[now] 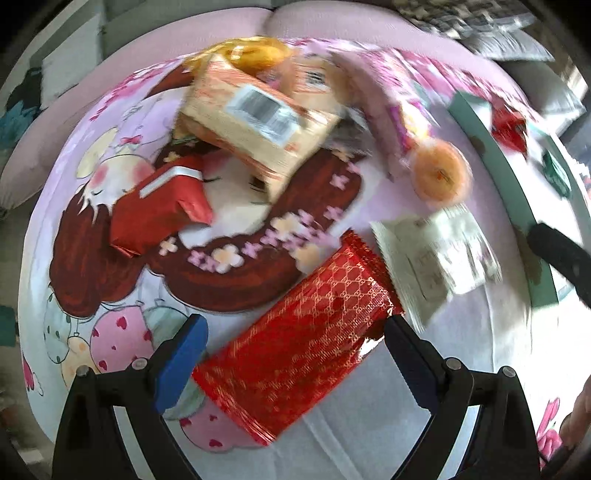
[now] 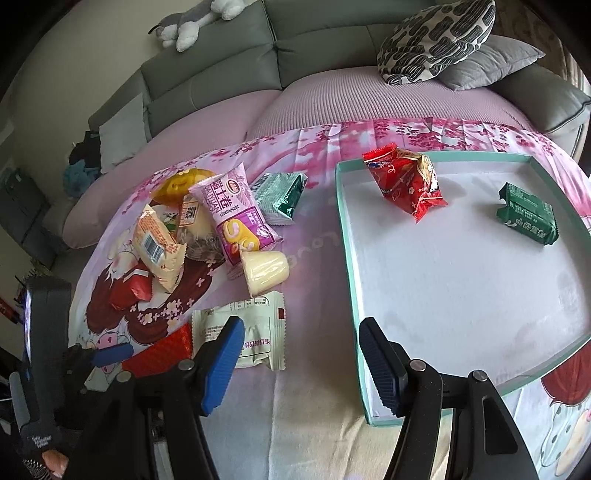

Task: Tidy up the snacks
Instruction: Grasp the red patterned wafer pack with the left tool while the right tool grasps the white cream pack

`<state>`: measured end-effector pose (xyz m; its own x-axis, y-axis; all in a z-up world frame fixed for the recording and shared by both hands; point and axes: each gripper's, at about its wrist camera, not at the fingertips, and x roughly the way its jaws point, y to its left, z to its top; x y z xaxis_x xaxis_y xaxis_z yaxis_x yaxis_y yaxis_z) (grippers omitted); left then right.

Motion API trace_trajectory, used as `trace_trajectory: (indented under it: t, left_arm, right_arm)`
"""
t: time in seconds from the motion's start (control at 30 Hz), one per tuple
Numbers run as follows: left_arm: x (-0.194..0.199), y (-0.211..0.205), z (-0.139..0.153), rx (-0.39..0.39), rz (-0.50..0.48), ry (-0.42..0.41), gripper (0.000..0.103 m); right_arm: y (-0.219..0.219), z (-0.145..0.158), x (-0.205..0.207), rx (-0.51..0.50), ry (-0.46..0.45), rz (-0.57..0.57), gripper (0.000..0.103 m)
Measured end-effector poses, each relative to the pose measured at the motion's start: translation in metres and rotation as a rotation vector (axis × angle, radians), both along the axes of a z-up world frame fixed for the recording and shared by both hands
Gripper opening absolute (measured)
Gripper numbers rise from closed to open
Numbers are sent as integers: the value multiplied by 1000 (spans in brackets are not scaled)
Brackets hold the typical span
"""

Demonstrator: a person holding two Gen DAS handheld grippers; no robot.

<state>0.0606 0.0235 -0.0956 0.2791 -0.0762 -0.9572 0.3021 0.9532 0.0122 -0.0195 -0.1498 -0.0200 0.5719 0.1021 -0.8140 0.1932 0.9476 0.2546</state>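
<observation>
My left gripper (image 1: 295, 354) points down at a red shiny snack packet (image 1: 299, 354) with a gold pattern. The packet lies flat on the cartoon blanket (image 1: 110, 295), slanted between my two blue pads. My left jaws are wide open around it. The right pad is just at the packet's edge, but the picture is blurry and I cannot tell if it touches. The left pad is apart from it.

My right gripper (image 2: 301, 365) hangs over the blanket, just beside the near corner of the white tray (image 2: 461, 295) with the green rim. Its jaws are about half open and hold nothing.

Just past my left gripper lies a white flat packet (image 2: 243, 332). Beyond it a pale jelly cup (image 2: 267, 271) lies on its side. Farther back is a heap of snacks: a pink roll-cake packet (image 2: 236, 218), an orange wafer packet (image 2: 157, 247) with a barcode, a small red packet (image 2: 131, 286), a yellow packet (image 2: 181, 184) and a green foil packet (image 2: 280, 195).

In the tray there are two snacks well apart: a red crinkly bag (image 2: 406, 181) near the far left corner and a dark green packet (image 2: 528, 214) near the right side.

Behind it all is a grey sofa (image 2: 295, 48) with a patterned pillow (image 2: 436, 40) and a soft toy (image 2: 195, 22) on top.
</observation>
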Motion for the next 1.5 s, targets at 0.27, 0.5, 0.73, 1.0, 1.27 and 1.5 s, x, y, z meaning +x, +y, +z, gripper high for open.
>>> trace_trajectory:
  t: [0.27, 0.5, 0.73, 1.0, 1.27, 1.5]
  left_arm:
    - [23, 34, 5, 30, 199, -84, 96]
    - [22, 58, 2, -6, 305, -64, 96]
    - [8, 54, -9, -30, 288, 38, 96]
    - [4, 38, -11, -9, 263, 36, 93]
    - [-6, 29, 9, -13, 248, 17, 75]
    - [-9, 29, 23, -23, 241, -1, 59]
  right_arm:
    - [4, -2, 2, -22, 7, 18, 68]
    - [16, 3, 2, -60, -23, 57, 68]
    - [46, -14, 16, -77, 25, 160, 68]
    - [64, -32, 28, -110, 83, 210, 68]
    - [74, -37, 37, -161, 98, 245, 68]
    - [79, -43, 47, -171, 107, 253, 74]
